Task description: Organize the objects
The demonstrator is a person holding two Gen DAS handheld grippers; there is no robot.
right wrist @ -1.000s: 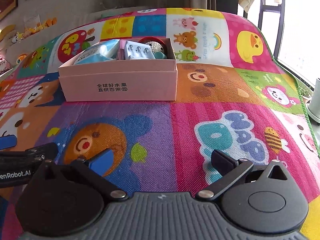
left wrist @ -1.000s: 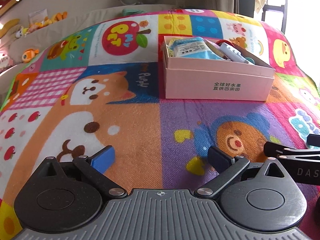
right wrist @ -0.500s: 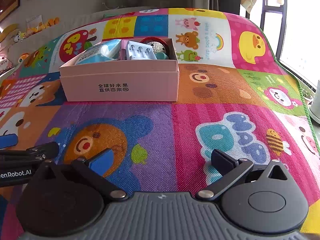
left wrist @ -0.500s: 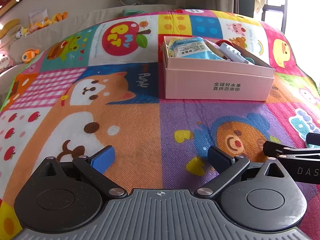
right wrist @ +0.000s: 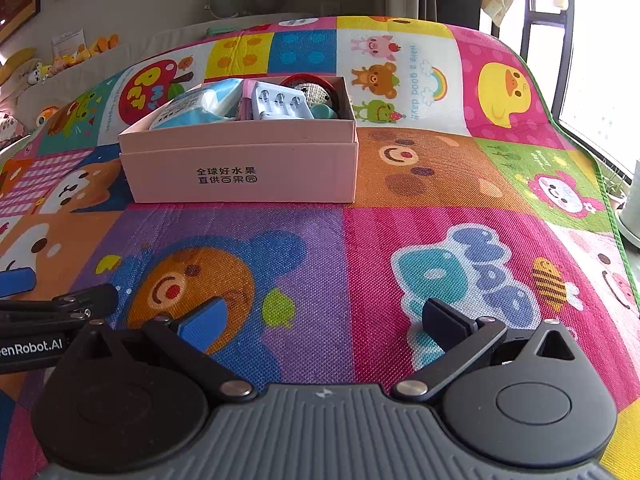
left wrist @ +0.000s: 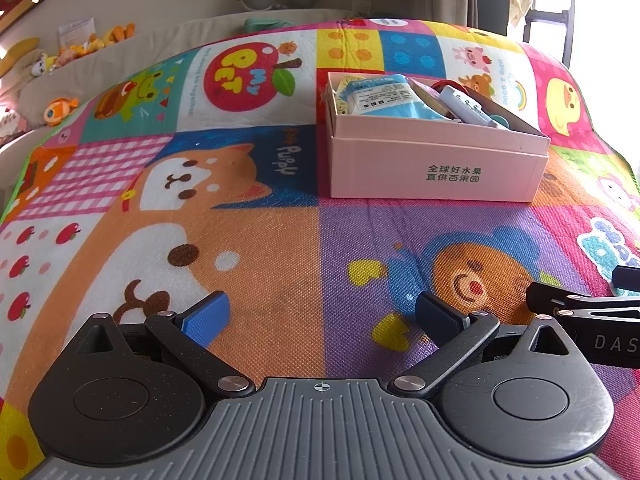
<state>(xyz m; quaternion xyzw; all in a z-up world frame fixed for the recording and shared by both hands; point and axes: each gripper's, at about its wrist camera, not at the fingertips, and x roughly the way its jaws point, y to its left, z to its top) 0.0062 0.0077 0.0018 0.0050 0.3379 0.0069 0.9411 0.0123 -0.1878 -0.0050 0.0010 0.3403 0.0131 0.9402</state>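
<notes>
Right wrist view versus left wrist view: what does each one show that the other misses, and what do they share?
Only the right wrist view shows the white charger with its slots facing up, the knitted toy behind it, and the window at right. Only the left wrist view shows the printed label on the blue pack and the white tube lying beside it. Both show the pink box on the play mat, the box full, and both grippers open and empty: left gripper, right gripper.

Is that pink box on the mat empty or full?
Full: the open pink box holds a blue packet, a white charger and more.
</notes>
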